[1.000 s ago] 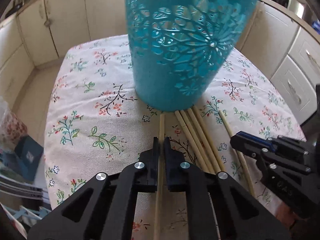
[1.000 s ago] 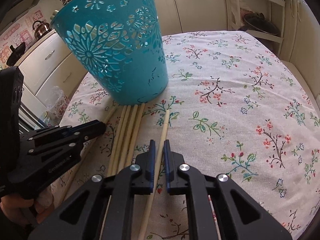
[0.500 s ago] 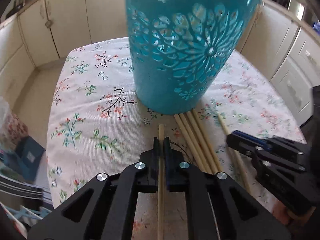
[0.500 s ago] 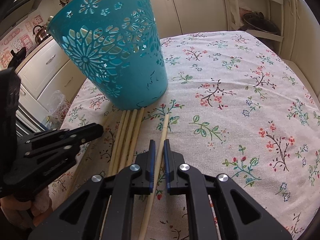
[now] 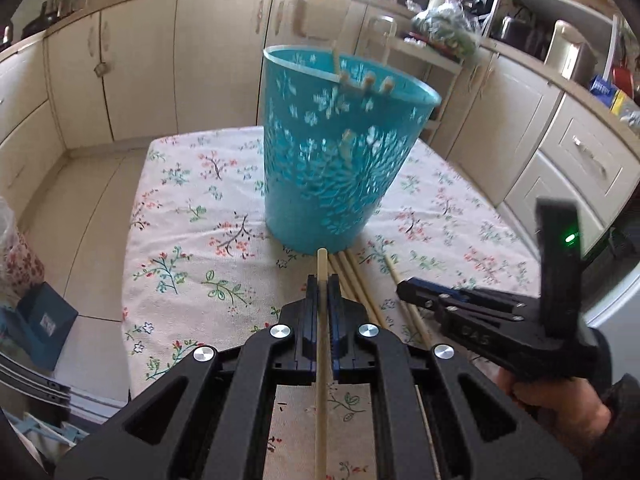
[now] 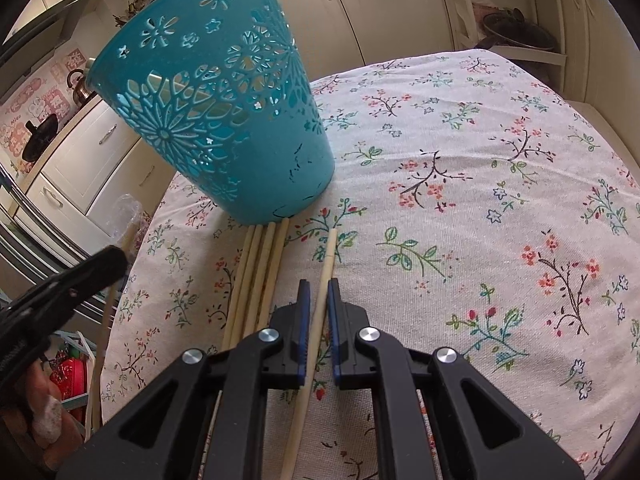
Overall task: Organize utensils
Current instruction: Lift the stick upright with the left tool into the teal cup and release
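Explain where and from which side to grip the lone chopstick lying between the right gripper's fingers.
Grip the lone chopstick mid-shaft from above, right gripper fingers straddling its thin round sides. It lies flat on the tablecloth, apart from the chopstick bundle.

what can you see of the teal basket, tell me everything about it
The teal basket looks like moulded plastic, a round tapered bin, wider at the rim than at the base, its wall pierced with flower and snowflake cutouts. It stands upright on the floral tablecloth. Several wooden chopsticks already stand inside, tips showing above the rim, one visible through the cutouts. More loose chopsticks lie on the cloth with their ends at its base. Neither claw touches it.
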The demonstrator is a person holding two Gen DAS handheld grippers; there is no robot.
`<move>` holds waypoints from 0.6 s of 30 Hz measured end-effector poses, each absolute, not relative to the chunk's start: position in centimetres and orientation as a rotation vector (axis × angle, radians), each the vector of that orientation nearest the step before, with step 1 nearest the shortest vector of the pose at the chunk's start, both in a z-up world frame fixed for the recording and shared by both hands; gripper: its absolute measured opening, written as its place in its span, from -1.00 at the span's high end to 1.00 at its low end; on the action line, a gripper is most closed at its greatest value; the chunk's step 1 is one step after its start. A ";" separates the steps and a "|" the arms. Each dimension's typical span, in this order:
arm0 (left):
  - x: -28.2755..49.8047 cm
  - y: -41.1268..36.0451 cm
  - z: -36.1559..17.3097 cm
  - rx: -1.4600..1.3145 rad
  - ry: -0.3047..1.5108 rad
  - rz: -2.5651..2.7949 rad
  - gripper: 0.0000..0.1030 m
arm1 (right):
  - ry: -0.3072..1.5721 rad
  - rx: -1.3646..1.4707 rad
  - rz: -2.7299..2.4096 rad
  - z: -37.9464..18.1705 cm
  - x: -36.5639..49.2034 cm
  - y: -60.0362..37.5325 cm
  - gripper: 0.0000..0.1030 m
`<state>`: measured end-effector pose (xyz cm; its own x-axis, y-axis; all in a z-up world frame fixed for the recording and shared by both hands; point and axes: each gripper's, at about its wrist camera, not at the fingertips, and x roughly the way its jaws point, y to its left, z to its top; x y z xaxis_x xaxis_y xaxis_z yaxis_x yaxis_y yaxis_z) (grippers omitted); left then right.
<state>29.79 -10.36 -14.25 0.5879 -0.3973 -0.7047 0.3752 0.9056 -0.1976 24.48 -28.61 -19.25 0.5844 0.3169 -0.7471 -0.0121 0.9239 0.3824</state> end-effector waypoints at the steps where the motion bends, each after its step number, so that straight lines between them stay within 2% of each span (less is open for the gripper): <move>1: 29.7 -9.9 -13.7 -0.053 0.817 -0.458 0.91 | 0.932 0.360 0.198 -19.3 24.5 -28.6 0.81; 5: 29.2 -7.7 -11.0 -0.149 0.747 -0.498 0.91 | 0.929 0.365 0.208 -19.3 24.5 -28.6 0.72; 10: 29.6 -5.6 -6.6 -0.229 0.642 -0.519 0.91 | 0.923 0.326 0.226 -19.1 24.5 -27.9 0.51; 18: 32.4 -5.7 0.3 -0.302 0.456 -0.535 0.91 | 0.922 0.312 0.227 -19.1 24.5 -27.6 0.50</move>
<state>32.43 -5.72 0.26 0.7648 -0.5497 -0.3362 0.4183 0.8204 -0.3898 24.52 -27.60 -19.06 0.5858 0.3229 -0.7433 -0.0584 0.9316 0.3587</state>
